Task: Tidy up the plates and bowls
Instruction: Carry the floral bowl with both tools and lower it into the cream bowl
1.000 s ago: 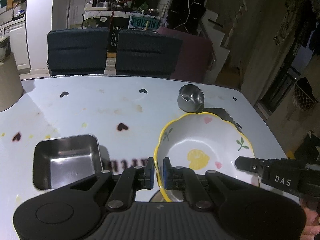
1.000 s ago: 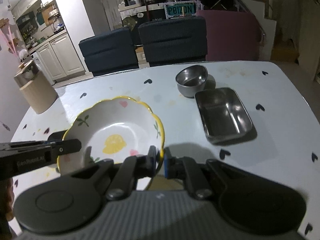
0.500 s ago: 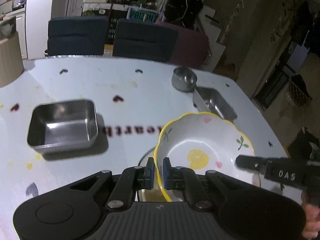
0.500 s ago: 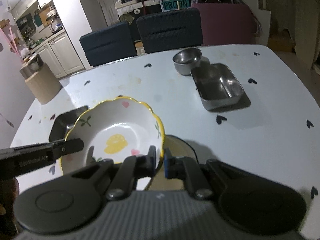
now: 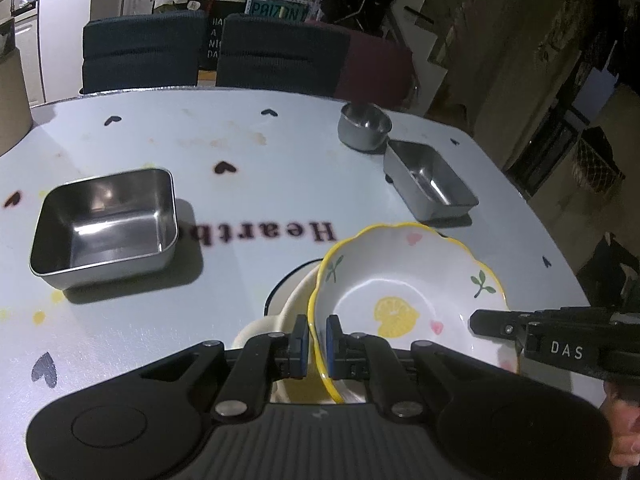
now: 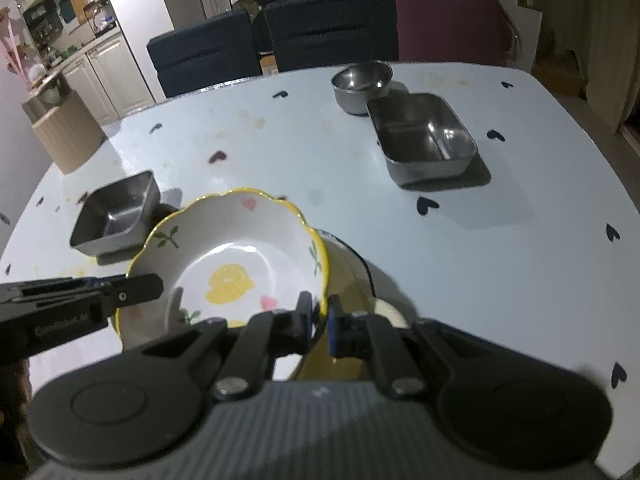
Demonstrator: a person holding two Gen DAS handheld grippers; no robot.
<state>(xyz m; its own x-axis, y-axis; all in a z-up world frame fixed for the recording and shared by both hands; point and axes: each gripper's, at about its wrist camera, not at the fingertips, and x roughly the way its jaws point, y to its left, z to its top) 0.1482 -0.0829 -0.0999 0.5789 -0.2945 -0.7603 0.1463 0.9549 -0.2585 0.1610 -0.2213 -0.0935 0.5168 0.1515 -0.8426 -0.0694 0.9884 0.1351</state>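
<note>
A white scalloped bowl with a yellow rim and a lemon print (image 5: pixel 404 292) (image 6: pixel 236 264) is held between both grippers. My left gripper (image 5: pixel 317 338) is shut on its left rim. On the opposite rim my right gripper (image 6: pixel 320 316) is shut. The bowl hangs low over a cream and yellow dish (image 5: pixel 292 308) (image 6: pixel 348 276) that stands on the table under it, mostly hidden. The other gripper's black body (image 5: pixel 560 344) (image 6: pixel 60 308) shows at the side of each view.
On the pale blue table (image 5: pixel 256 184) with heart prints stand a square steel tray (image 5: pixel 106 224) (image 6: pixel 116 212) on the left, a second steel tray (image 5: pixel 430 184) (image 6: pixel 424 140) and a round steel bowl (image 5: pixel 364 126) (image 6: pixel 362 84) at the far right. Chairs (image 5: pixel 276 56) line the far edge.
Both grippers have come down and back toward the near edge with the bowl. The cream and yellow dish has come into view beneath it.
</note>
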